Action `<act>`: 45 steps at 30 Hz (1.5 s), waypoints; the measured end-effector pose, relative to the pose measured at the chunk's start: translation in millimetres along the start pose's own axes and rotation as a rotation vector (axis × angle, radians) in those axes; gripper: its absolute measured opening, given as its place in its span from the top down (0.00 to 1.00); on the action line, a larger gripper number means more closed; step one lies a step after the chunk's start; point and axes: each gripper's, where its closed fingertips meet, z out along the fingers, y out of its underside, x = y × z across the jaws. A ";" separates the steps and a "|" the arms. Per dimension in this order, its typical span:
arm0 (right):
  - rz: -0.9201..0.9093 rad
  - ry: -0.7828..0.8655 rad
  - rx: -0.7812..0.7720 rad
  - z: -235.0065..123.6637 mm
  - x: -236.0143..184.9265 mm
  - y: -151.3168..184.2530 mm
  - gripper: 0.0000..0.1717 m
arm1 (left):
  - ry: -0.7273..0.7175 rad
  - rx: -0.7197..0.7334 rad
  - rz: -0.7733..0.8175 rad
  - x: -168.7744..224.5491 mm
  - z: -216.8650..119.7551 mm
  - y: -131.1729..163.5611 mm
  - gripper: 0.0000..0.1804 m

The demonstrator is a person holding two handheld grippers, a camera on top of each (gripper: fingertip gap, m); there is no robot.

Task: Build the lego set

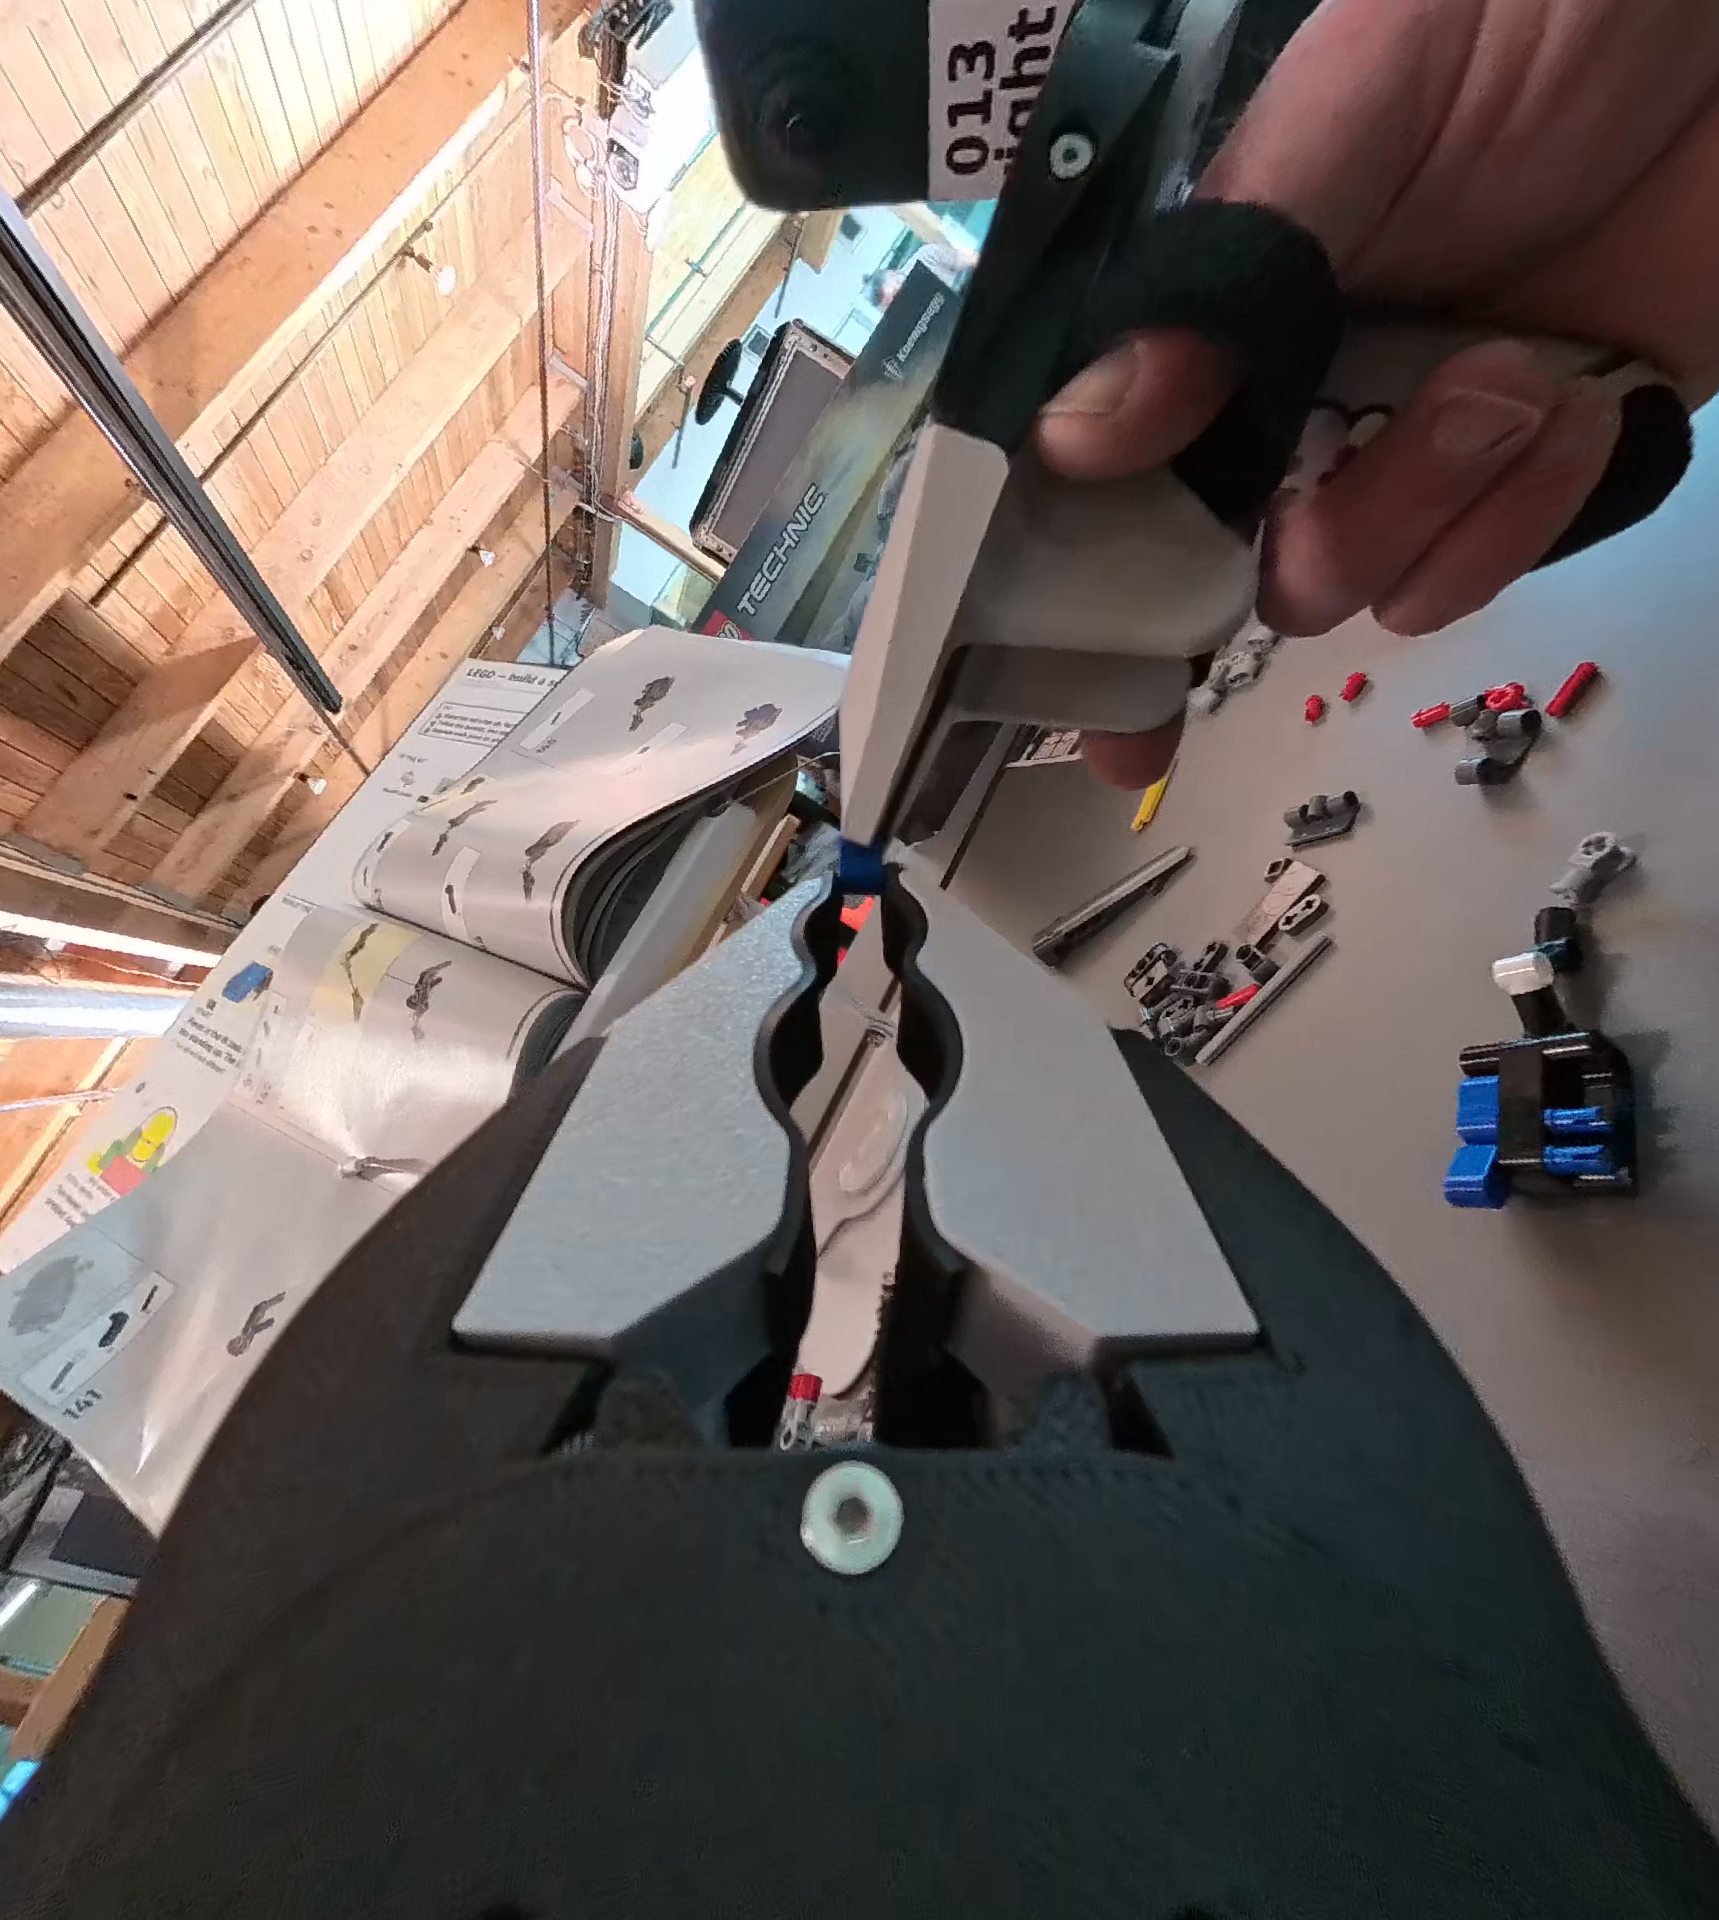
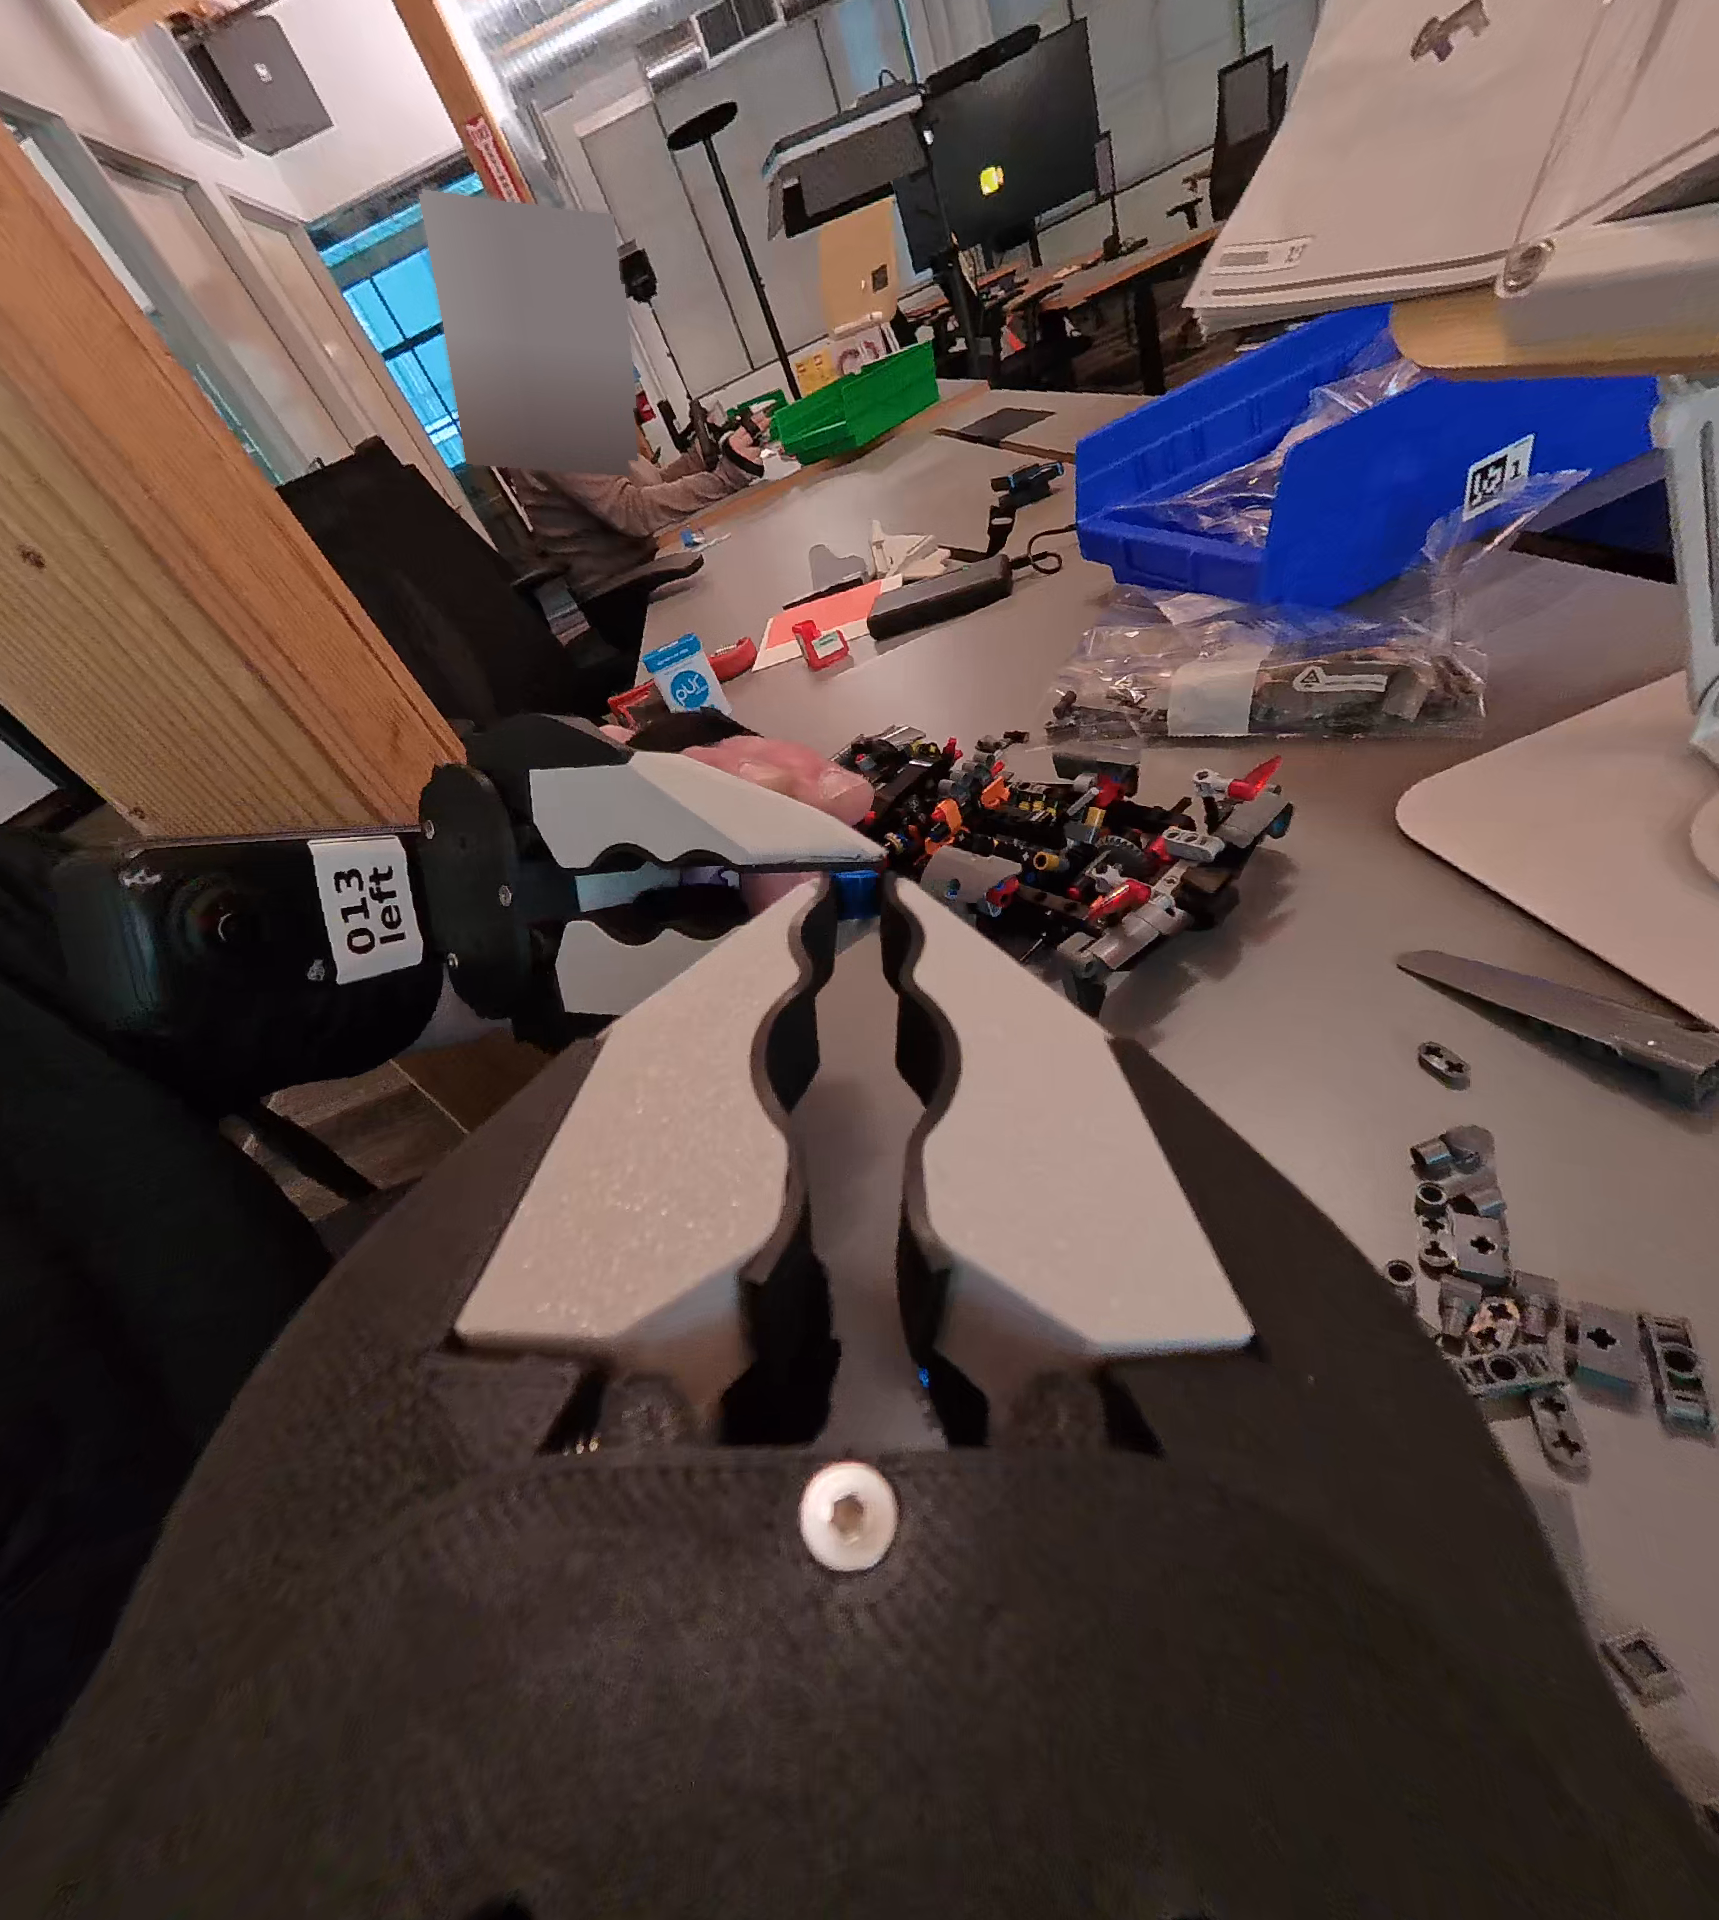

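A small blue pin (image 1: 860, 864) sits between the fingertips of both grippers, held in the air over the grey table (image 1: 1457, 1455). In the left wrist view my left gripper (image 1: 860, 891) is shut on it from below. My right gripper (image 1: 876, 836), held by a hand, comes down from above with its tips closed on the same pin. In the right wrist view the pin (image 2: 855, 896) is pinched between my right gripper's (image 2: 855, 902) tips. My left gripper (image 2: 850, 871) reaches in from the left, its upper finger lying over the pin.
An open instruction booklet (image 1: 564, 831) stands on a stand at the left. Loose small parts (image 1: 1250, 977) and a black and blue sub-assembly (image 1: 1541, 1122) lie on the table. A partly built model (image 2: 1073, 852), a bag of parts (image 2: 1270, 675) and a blue bin (image 2: 1354, 478) lie beyond. Left and right tips are no more than a few centimetres apart. The partly built model (image 2: 1073, 852) is about 20 cm from both grippers' fingertips.
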 end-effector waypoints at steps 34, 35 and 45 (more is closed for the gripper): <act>-0.924 -0.140 -0.084 -13.5 -72.3 -2.2 0.97 | 1.025 0.484 -1.299 4.1 -47.7 -64.3 0.96; -0.924 -0.138 -0.084 -13.8 -72.2 -2.2 0.97 | 1.018 0.490 -1.286 4.0 -48.3 -64.8 0.96; -0.704 0.050 -0.080 -18.4 -48.6 -11.6 0.92 | 0.766 0.450 -1.069 0.6 -35.8 -56.5 0.97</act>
